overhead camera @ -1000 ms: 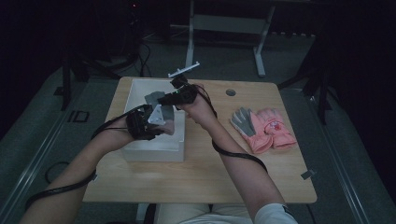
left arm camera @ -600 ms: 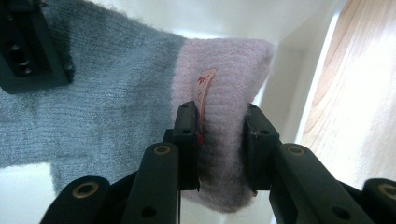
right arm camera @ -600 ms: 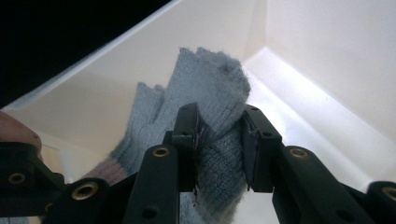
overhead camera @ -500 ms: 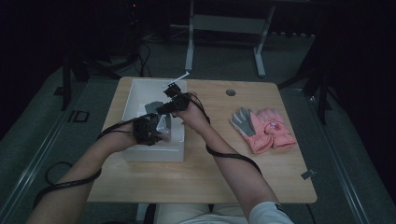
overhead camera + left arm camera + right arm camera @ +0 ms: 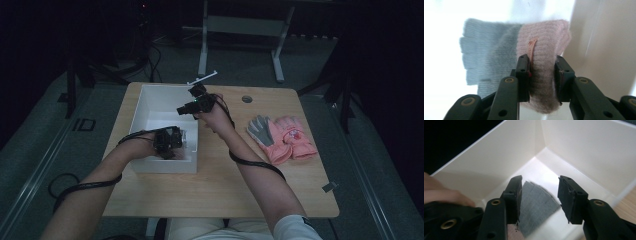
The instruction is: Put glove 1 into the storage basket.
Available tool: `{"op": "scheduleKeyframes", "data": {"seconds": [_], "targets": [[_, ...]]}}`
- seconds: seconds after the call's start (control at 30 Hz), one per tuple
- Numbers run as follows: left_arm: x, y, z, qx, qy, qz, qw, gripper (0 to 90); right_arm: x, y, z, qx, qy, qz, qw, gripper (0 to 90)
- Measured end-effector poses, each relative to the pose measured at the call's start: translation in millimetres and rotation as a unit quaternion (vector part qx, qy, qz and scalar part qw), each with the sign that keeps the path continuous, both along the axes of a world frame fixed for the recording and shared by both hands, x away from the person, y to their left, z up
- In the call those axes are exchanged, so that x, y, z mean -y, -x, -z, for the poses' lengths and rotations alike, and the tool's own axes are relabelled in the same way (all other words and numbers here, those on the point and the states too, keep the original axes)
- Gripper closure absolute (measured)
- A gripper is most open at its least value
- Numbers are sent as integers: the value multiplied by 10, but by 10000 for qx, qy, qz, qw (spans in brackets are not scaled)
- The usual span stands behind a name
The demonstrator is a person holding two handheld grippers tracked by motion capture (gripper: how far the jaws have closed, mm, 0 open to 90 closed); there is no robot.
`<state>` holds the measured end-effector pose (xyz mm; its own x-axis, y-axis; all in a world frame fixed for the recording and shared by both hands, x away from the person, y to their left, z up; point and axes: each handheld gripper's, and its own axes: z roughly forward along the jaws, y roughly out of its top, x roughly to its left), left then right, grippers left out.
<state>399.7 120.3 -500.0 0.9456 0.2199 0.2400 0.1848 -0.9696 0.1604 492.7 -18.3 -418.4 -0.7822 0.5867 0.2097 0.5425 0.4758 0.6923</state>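
The high view was dim, the surroundings near black; the left gripper view blew out white, soft with blur.

a knit glove (image 5: 541,62) lies in the box (image 5: 150,97), left of the glove pair (image 5: 282,137).

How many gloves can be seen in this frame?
3. A grey and pink knit glove is inside the white box, clamped at its pink cuff by the left gripper. Two pink gloves lie side by side on the table, right of the box. More may be hidden.
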Motion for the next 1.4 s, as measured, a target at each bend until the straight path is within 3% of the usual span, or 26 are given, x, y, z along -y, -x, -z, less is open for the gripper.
{"op": "scheduleKeyframes", "data": {"seconds": [0.03,0.1,0.23,0.33,0.53,0.77,1.13,1.2,1.27,1.37,1.4], "targets": [[-13,-22,-27,50,-50,39,10000,638,41,11,-27,49,-21,8,10000,522],[-37,-32,-79,-14,104,-22,9999,588,124,46,-85,104,-89,-8,9999,505],[-78,-35,-203,94,336,-248,9991,507,316,119,-194,132,-318,5,9994,474],[-117,-15,-328,192,618,-342,9973,507,466,216,-252,229,-417,-12,9989,470],[-99,77,-514,475,834,-437,9944,522,746,394,-284,400,-413,-57,9983,486],[26,156,-747,528,1154,-386,9912,546,1041,545,-233,522,-295,-17,9982,504],[310,314,-1095,669,1836,-104,9807,569,1395,639,-137,549,-196,155,9982,548],[409,345,-1109,667,1863,-60,9802,569,1450,645,-119,555,-234,179,9980,552],[500,368,-1118,749,1884,-131,9791,568,1504,654,-102,545,-291,141,9980,555],[601,389,-1122,705,2166,-279,9733,568,1580,662,-75,632,-205,140,9977,562],[635,396,-1117,713,2176,-307,9729,569,1612,663,-68,632,-196,151,9977,568]]}}
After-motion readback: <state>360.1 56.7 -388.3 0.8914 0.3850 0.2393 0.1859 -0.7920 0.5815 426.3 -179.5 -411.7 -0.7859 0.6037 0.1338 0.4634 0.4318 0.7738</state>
